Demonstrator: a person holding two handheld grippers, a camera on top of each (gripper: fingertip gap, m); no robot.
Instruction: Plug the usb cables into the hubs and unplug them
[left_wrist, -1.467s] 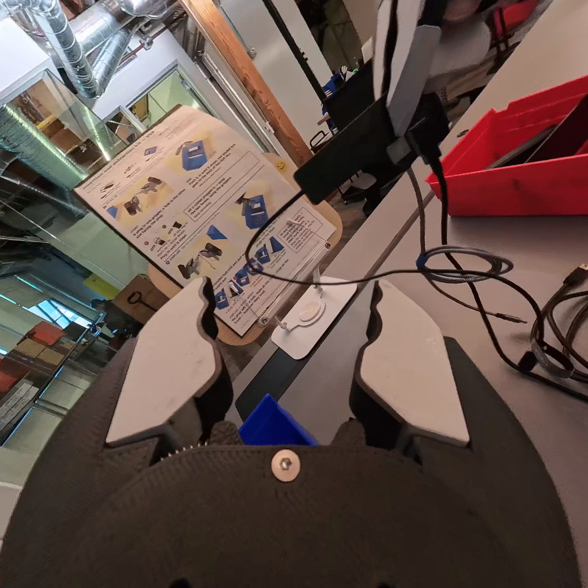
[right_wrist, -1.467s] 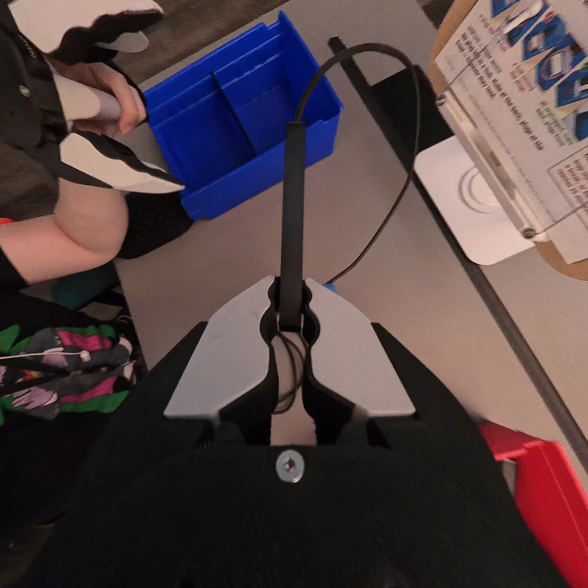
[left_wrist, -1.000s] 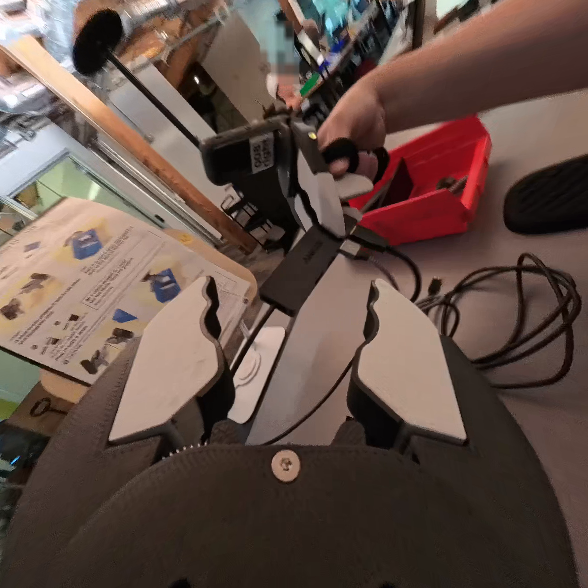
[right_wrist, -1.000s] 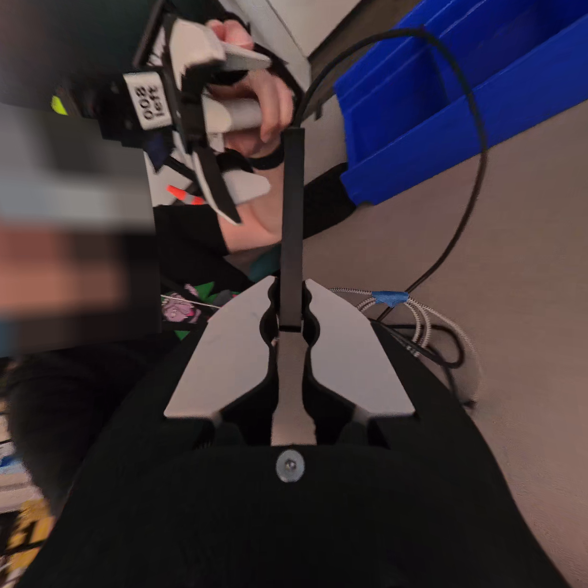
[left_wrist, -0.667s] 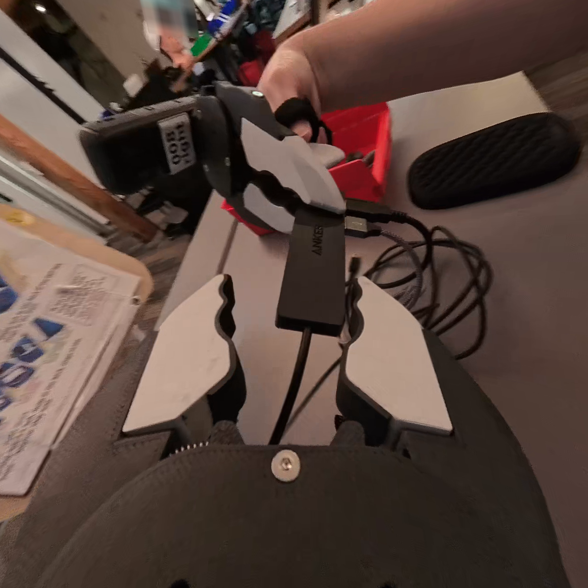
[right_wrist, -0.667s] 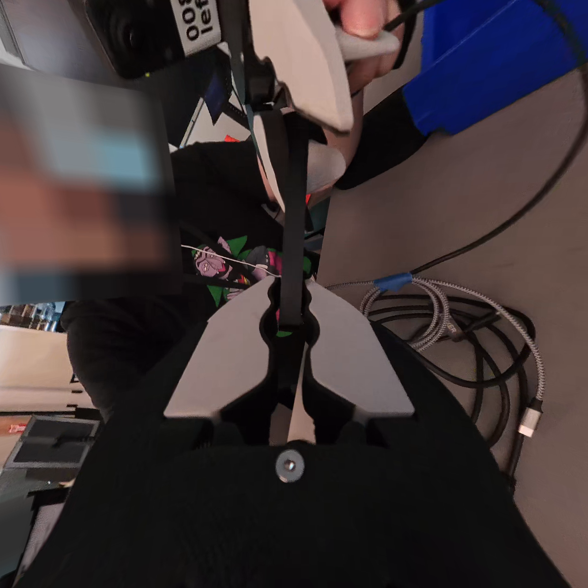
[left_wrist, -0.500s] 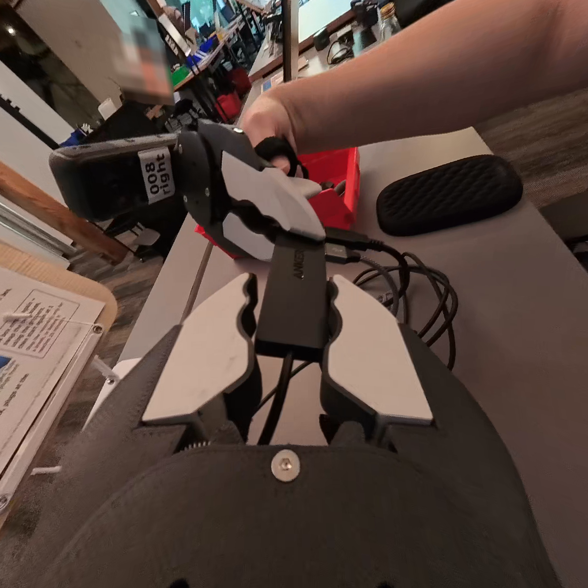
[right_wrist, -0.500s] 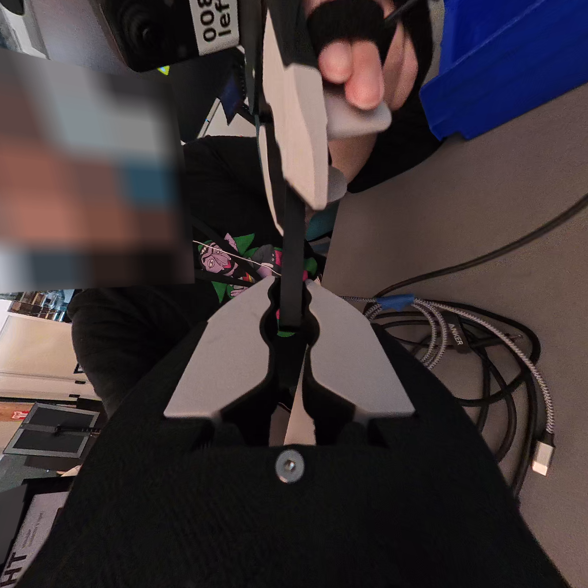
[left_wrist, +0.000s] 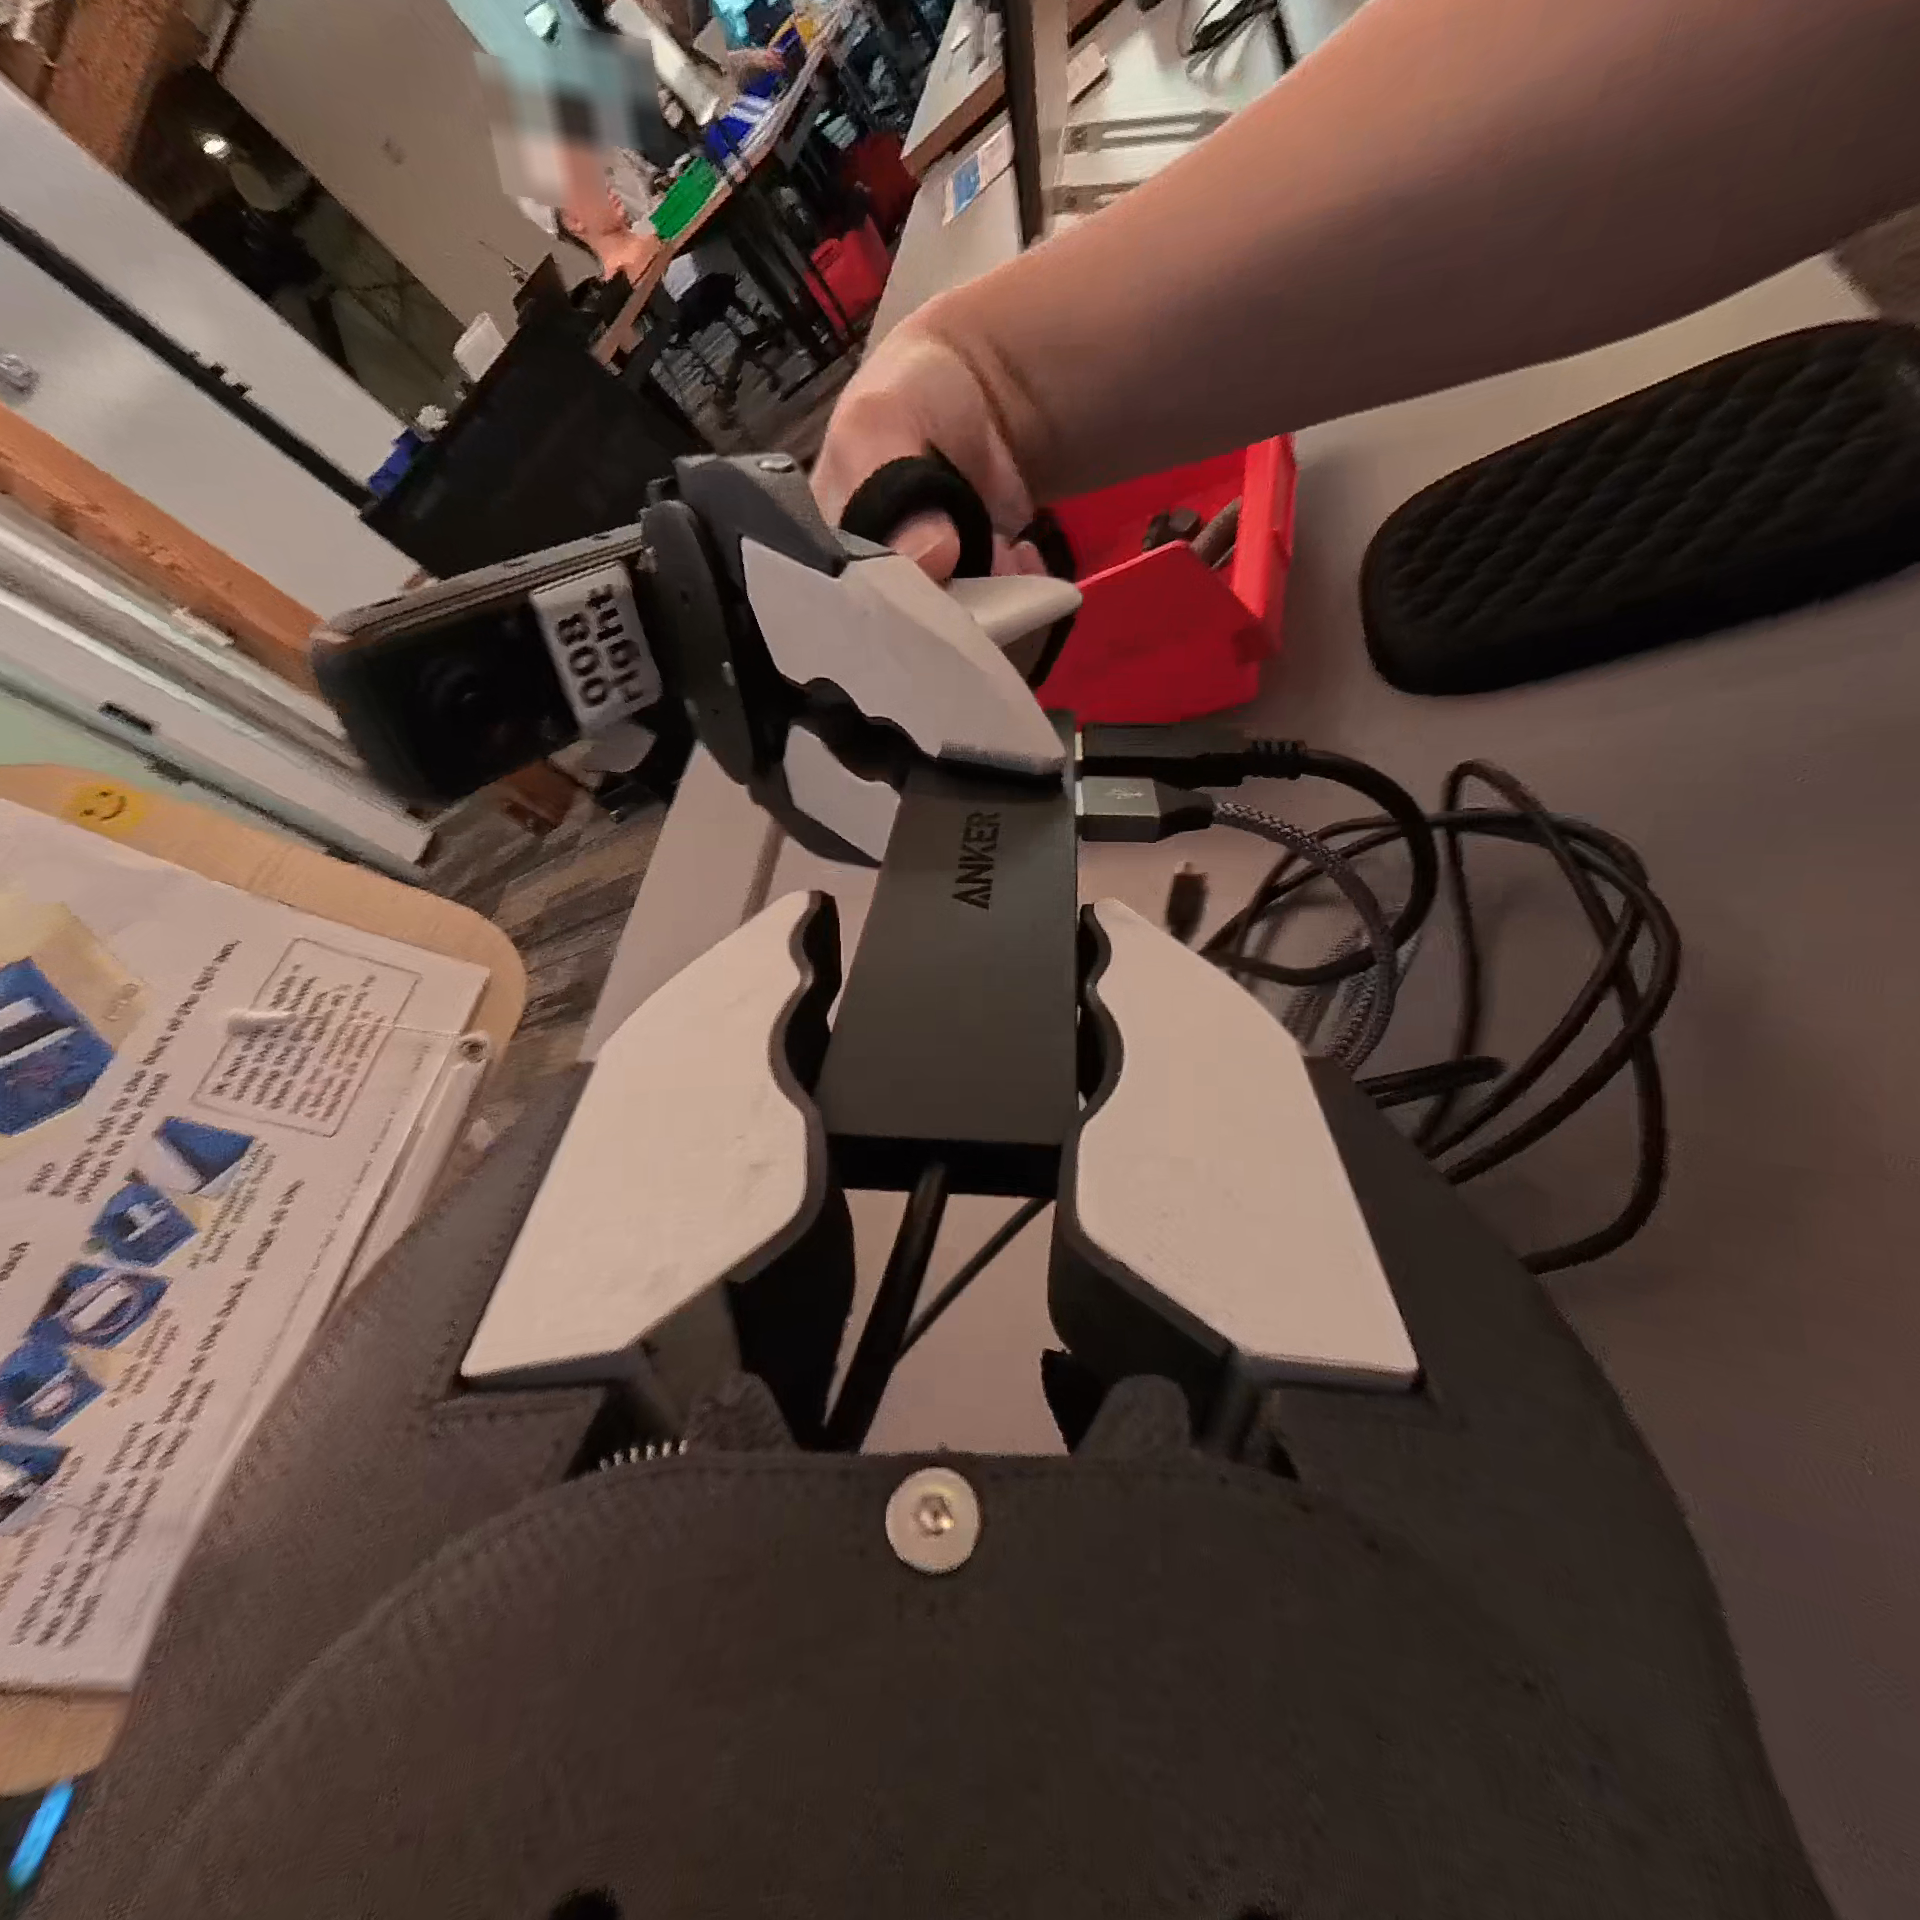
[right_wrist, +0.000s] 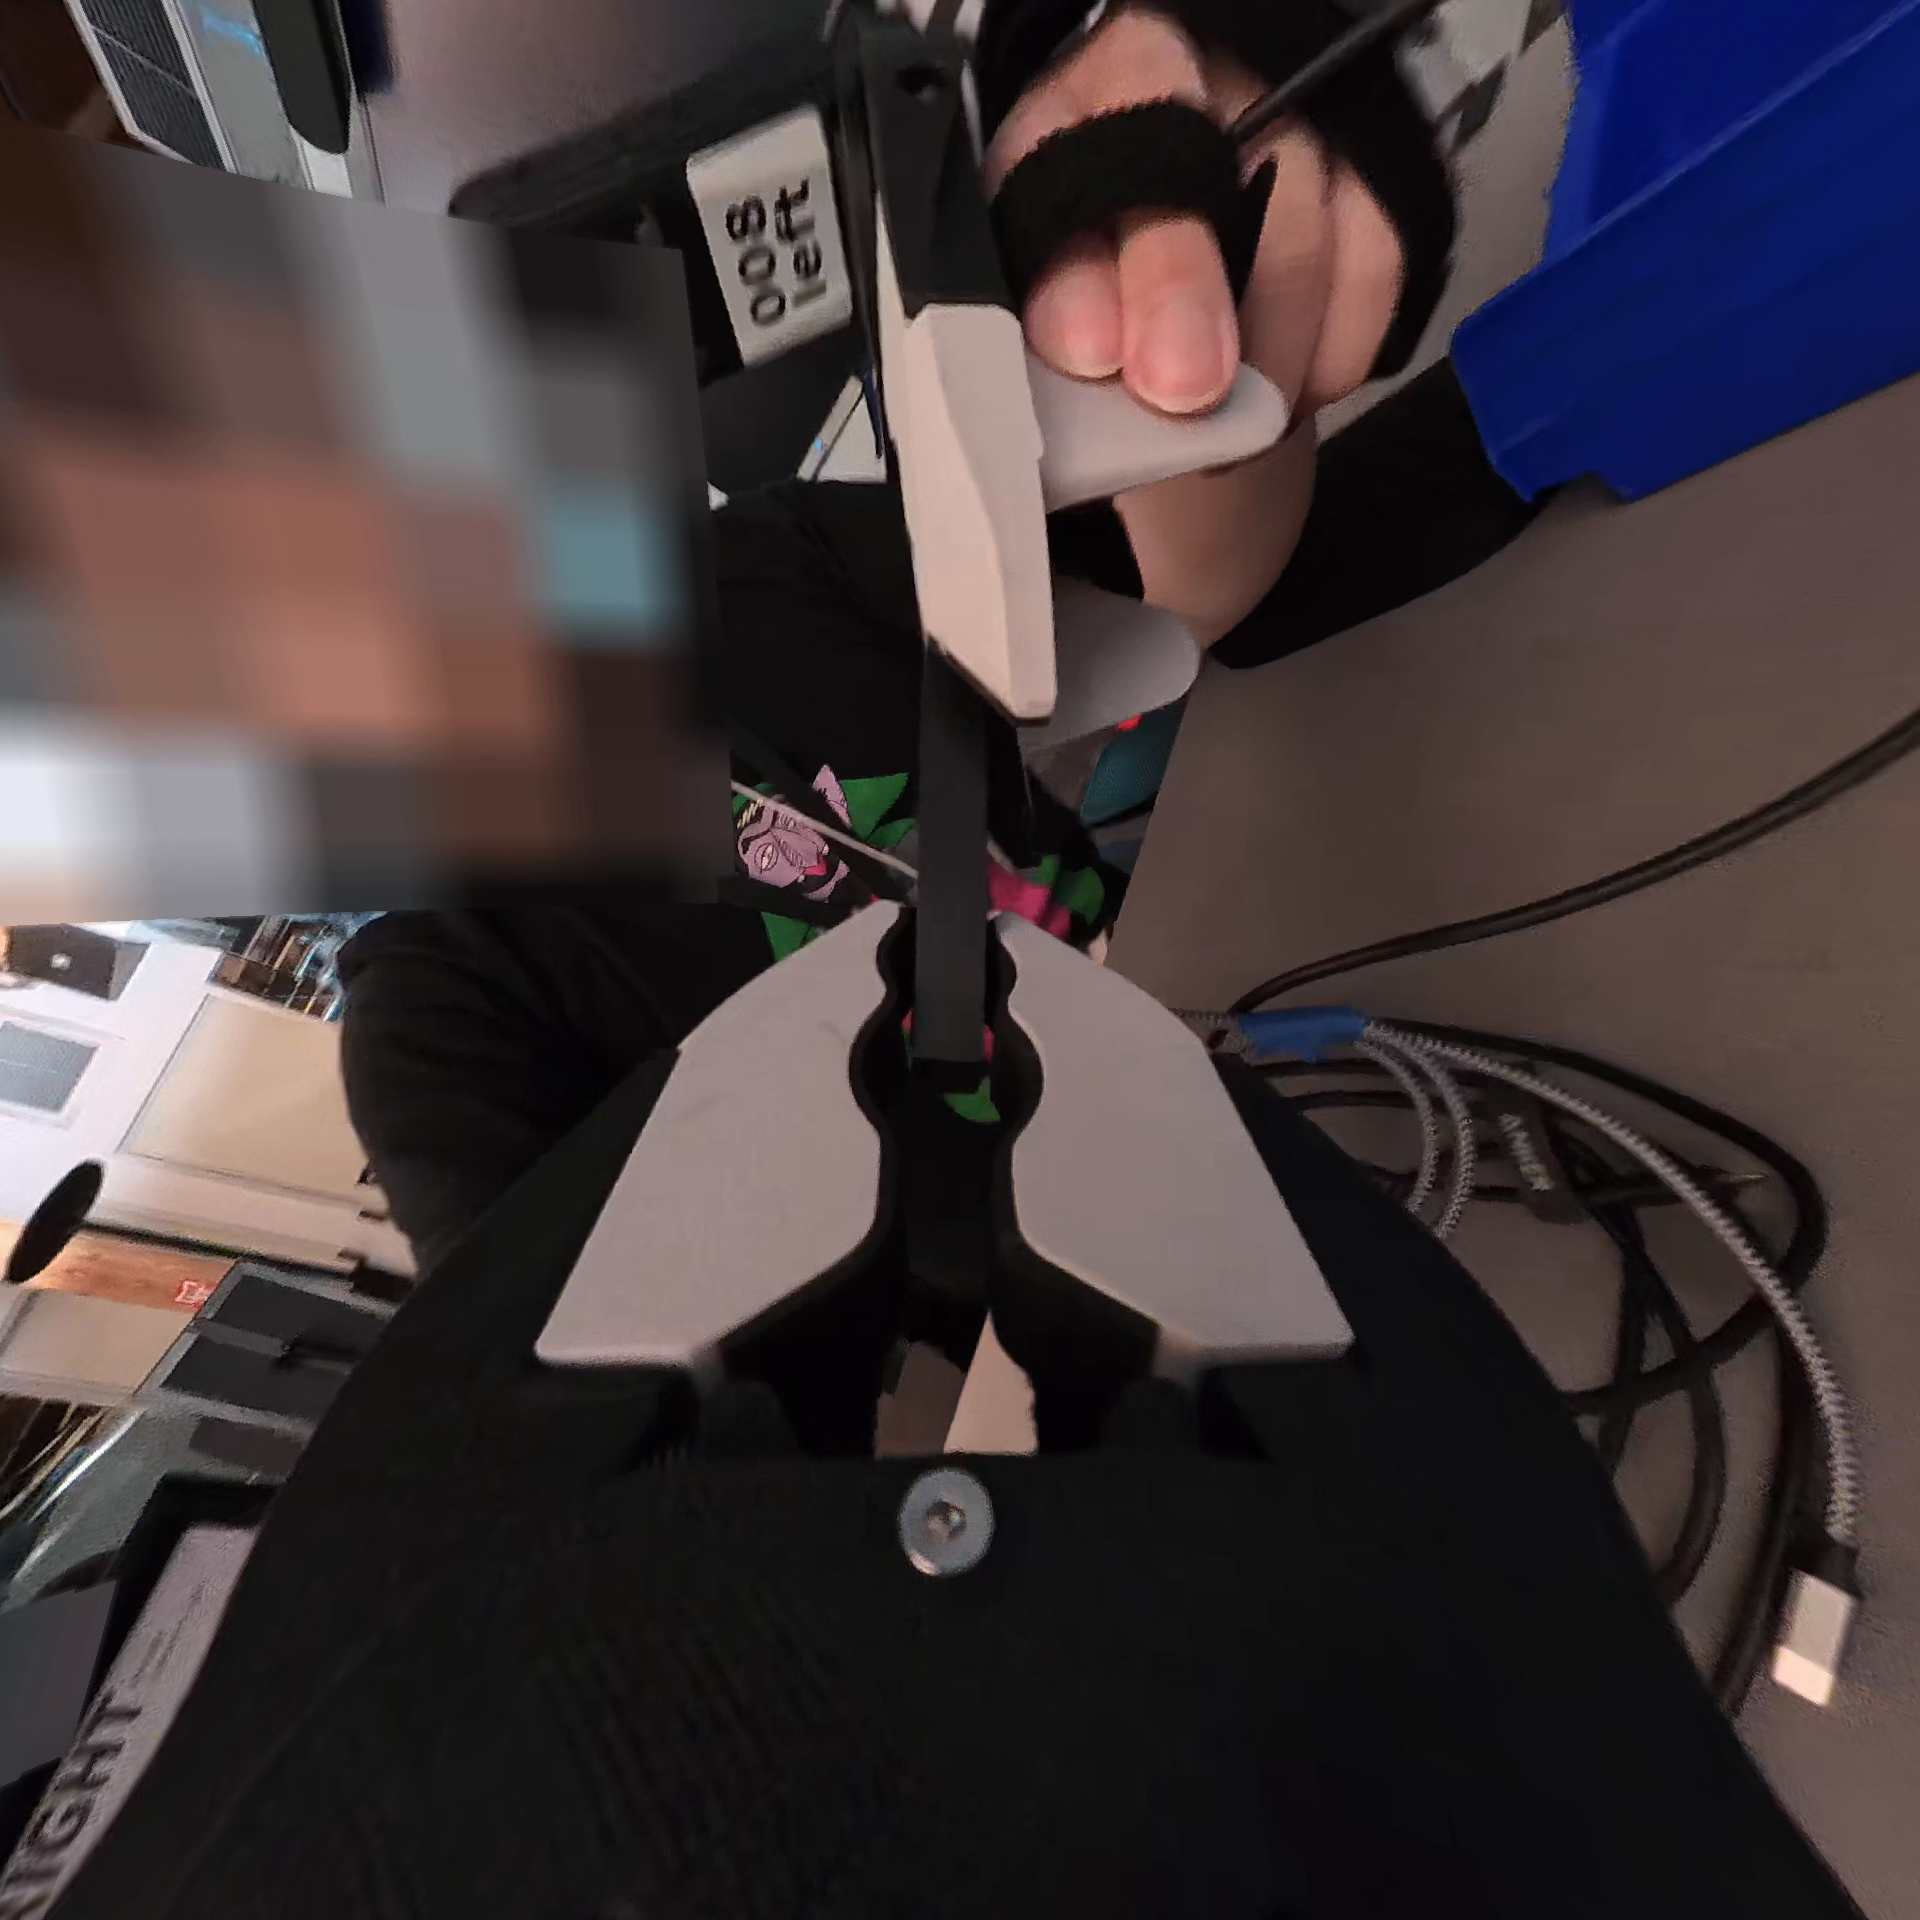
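A flat black USB hub is held above the grey table between both grippers. My left gripper is shut on the hub's near end, where its own lead leaves. My right gripper is shut on the far end. A black USB plug and a grey braided one sit in the hub's right side. In the right wrist view the hub shows edge-on in my right gripper, with the left gripper beyond it.
Coiled cables lie on the table to the right, with a loose silver plug. A red bin and a black ribbed pad stand behind. An instruction sheet is at the left, and a blue bin beside the person's hand. My left and right fingertips are right by each other.
My left gripper was open and away from the hub. It swung round to the hub's near end and closed on it. My right gripper kept its hold and turned the hub towards it.
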